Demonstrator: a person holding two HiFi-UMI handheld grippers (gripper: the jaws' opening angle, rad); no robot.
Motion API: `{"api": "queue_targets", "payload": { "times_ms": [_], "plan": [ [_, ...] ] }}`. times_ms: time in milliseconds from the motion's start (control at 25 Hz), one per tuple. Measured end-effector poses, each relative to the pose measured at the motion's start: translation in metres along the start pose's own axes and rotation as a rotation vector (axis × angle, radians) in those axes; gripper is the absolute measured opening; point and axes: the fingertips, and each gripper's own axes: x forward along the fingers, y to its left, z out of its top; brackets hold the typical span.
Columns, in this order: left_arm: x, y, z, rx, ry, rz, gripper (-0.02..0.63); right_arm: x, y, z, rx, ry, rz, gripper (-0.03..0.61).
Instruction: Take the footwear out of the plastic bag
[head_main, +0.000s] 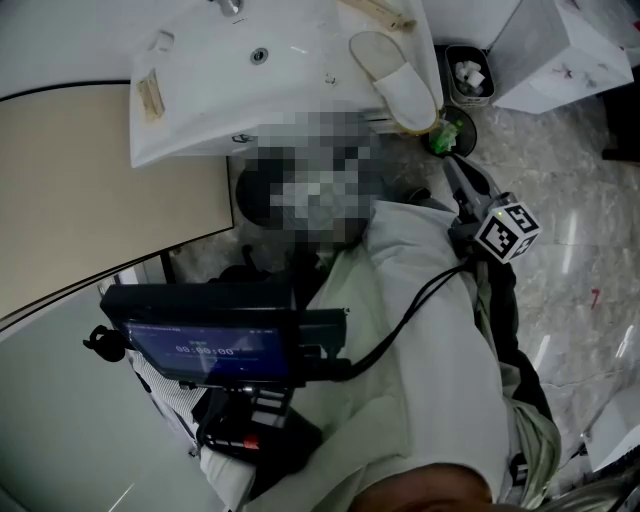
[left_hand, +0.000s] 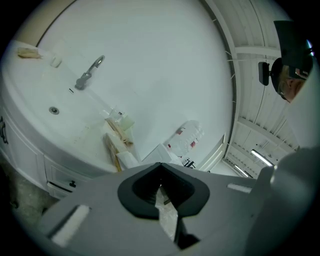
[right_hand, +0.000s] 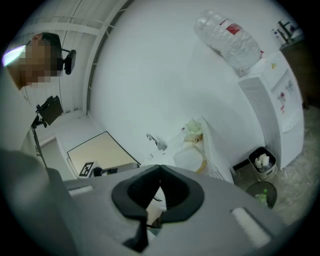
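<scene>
White sink counter (head_main: 200, 110) with a pale slipper (head_main: 395, 75), marble floor (head_main: 575, 265); left tool (left_hand: 160, 167) and right tool (right_hand: 160, 172) closed

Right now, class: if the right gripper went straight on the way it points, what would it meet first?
The right gripper would probably meet the sink counter first, near the white slipper; depth is unclear.

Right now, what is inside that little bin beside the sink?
Crumpled white scraps sit at the top of the bin. Whatever lies beneath them is covered, so I cannot tell what else is in there.
</scene>
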Motion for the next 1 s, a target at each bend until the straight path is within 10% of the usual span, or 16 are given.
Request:
{"api": "queue_targets", "payload": {
  "times_ms": [320,600,800,1000],
  "plan": [
    [-0.027,0.034,0.027,-0.093,-0.079,-0.008,0.006,0.031,-0.026,-0.004,0.183,-0.068,-0.039,0.015],
    [-0.02,0.08,0.039,-0.165,0.008,-0.029,0.006,0.056,-0.064,-0.031,0.45,-0.128,-0.14,0.201],
    [-0.006,0.081,0.042,-0.159,0.089,-0.088,0.008,0.055,-0.091,-0.067,0.718,-0.148,-0.338,0.21],
    [0.013,0.101,0.044,-0.192,0.184,-0.139,0.006,0.085,-0.089,-0.054,0.646,-0.161,-0.256,0.159]
  ]
}}
